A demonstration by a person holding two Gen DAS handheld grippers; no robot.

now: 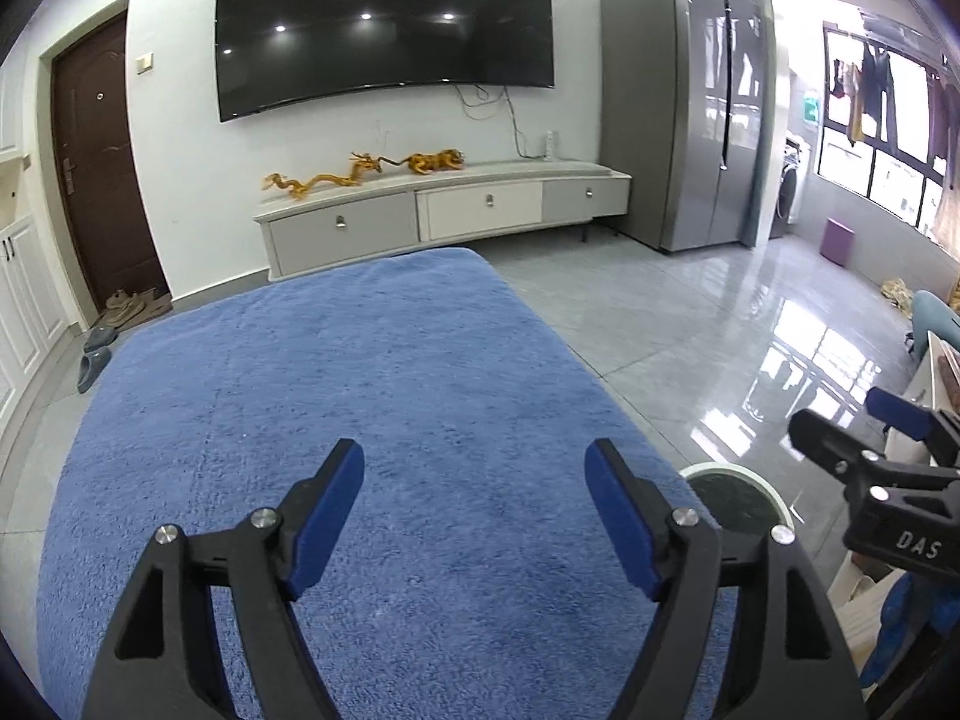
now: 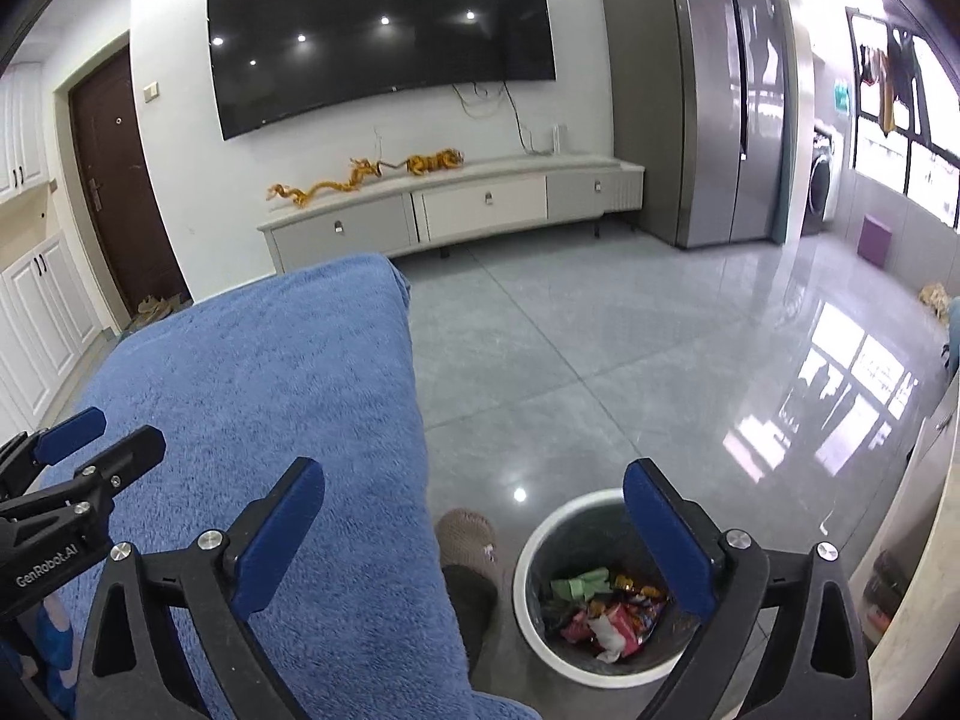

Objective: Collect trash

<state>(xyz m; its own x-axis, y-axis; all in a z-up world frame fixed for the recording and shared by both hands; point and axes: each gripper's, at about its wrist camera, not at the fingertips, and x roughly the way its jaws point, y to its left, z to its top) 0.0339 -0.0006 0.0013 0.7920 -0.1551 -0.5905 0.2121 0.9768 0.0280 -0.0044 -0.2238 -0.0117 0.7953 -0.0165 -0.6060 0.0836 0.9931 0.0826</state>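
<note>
A round white trash bin (image 2: 534, 618) with a dark liner stands on the floor by the table's right side; colourful wrappers, green paper and a white tissue (image 2: 606, 606) lie inside. My right gripper (image 2: 474, 486) hangs above the bin and the table's edge, open wide, nothing between its blue pads. My left gripper (image 1: 474, 468) is over the bare blue cloth (image 1: 336, 396), open and empty too. The bin's rim (image 1: 774, 498) peeks past the cloth in the left wrist view. Each gripper shows in the other's view: the right gripper (image 1: 852, 426), the left gripper (image 2: 102, 432).
The blue fuzzy cloth (image 2: 264, 396) covers the table. A foot in a brown slipper (image 2: 468, 540) stands beside the bin. Glossy grey floor (image 2: 630, 360) stretches to a TV cabinet (image 2: 456, 210), a wall TV, a grey fridge (image 2: 708, 90), a brown door and a purple stool (image 2: 876, 239).
</note>
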